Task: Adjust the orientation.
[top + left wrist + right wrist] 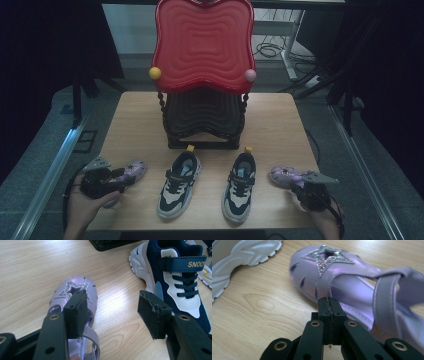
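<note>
Two purple sandals with glitter stars lie on the wooden table [135, 115]. The left sandal [134, 169] [72, 290] lies partly under my left gripper [122, 176] [115, 312], whose jaws stand open: one pad hovers over the sandal's toe, the other over bare wood beside a sneaker. The right sandal [284, 175] [352, 282] lies at the front right. My right gripper [296, 184] [328, 303] is shut with nothing between its pads, its tips at the sandal's near side edge.
A pair of navy and white sneakers [179, 184] [240, 186] [175, 277] stands between the sandals. Behind them rises a black rack [202, 120] with a red wavy top shelf [202, 42]. A white sneaker sole [242, 255] lies left of the right sandal.
</note>
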Available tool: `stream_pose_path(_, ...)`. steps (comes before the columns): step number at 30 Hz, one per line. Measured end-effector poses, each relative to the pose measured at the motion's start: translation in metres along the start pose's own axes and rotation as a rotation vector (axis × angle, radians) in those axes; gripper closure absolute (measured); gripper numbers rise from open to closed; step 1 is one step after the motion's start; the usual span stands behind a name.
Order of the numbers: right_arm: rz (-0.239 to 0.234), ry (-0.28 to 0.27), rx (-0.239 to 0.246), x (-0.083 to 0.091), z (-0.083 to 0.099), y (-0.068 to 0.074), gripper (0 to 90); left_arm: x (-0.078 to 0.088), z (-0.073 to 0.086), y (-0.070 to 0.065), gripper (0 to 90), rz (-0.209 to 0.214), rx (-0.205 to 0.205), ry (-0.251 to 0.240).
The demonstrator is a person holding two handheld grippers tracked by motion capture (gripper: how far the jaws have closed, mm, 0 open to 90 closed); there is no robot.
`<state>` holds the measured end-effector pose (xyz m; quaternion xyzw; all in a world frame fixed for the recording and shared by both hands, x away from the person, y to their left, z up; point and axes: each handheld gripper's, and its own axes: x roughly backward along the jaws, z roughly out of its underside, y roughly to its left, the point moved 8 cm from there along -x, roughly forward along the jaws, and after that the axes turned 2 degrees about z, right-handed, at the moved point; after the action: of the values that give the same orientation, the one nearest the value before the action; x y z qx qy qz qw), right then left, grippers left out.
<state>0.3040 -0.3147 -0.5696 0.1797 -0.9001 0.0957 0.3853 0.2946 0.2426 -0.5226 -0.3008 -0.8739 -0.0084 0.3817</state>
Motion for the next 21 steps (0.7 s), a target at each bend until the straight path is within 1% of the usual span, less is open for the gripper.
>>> stream_pose_path(1, -0.001, 0.006, 0.003, -0.001, 0.000, 0.002, 89.6, 0.000, 0.000, 0.001, 40.9, 0.000, 0.000, 0.000)
stream_pose_path(4, 0.000, 0.012, 0.003, 0.000, -0.001, 0.003, 89.6, 0.000, 0.000, 0.001, 40.7, -0.001, 0.001, 0.000)
stream_pose_path(6, -0.015, -0.007, 0.000, 0.007, -0.004, 0.004, 89.6, 0.000, 0.001, 0.001, 40.7, -0.002, 0.002, 0.000)
stream_pose_path(9, -0.017, -0.050, -0.005, 0.022, -0.012, 0.000, 89.5, 0.000, 0.001, 0.001, 40.6, -0.002, 0.002, 0.001)
stream_pose_path(10, -0.017, -0.050, -0.005, 0.022, -0.012, 0.000, 89.5, 0.000, 0.001, 0.001, 40.7, -0.002, 0.002, 0.001)
stream_pose_path(11, -0.013, -0.093, -0.027, 0.035, -0.017, -0.008, 89.5, 0.000, 0.001, 0.001, 40.6, -0.002, 0.002, 0.001)
stream_pose_path(13, -0.006, -0.122, -0.045, 0.044, -0.019, -0.014, 89.6, 0.000, 0.001, 0.001, 40.7, -0.002, 0.003, 0.001)
stream_pose_path(15, 0.024, -0.156, -0.071, 0.055, -0.021, -0.029, 89.5, -0.001, 0.001, 0.001, 40.7, -0.003, 0.002, 0.003)
stream_pose_path(16, 0.024, -0.156, -0.071, 0.055, -0.021, -0.029, 89.5, -0.001, 0.001, 0.001, 40.7, -0.003, 0.002, 0.004)
stream_pose_path(17, 0.051, -0.179, -0.099, 0.062, -0.020, -0.043, 89.5, -0.002, 0.001, 0.001, 40.6, -0.003, 0.002, 0.007)
stream_pose_path(18, 0.051, -0.179, -0.099, 0.062, -0.020, -0.043, 89.5, -0.002, 0.001, 0.001, 40.6, -0.003, 0.002, 0.007)
stream_pose_path(19, 0.074, -0.199, -0.119, 0.066, -0.019, -0.058, 89.5, -0.003, 0.002, 0.001, 40.6, -0.004, 0.001, 0.011)
stream_pose_path(21, 0.089, -0.203, -0.131, 0.066, -0.017, -0.073, 89.5, -0.004, 0.002, 0.001, 40.6, -0.004, 0.001, 0.013)
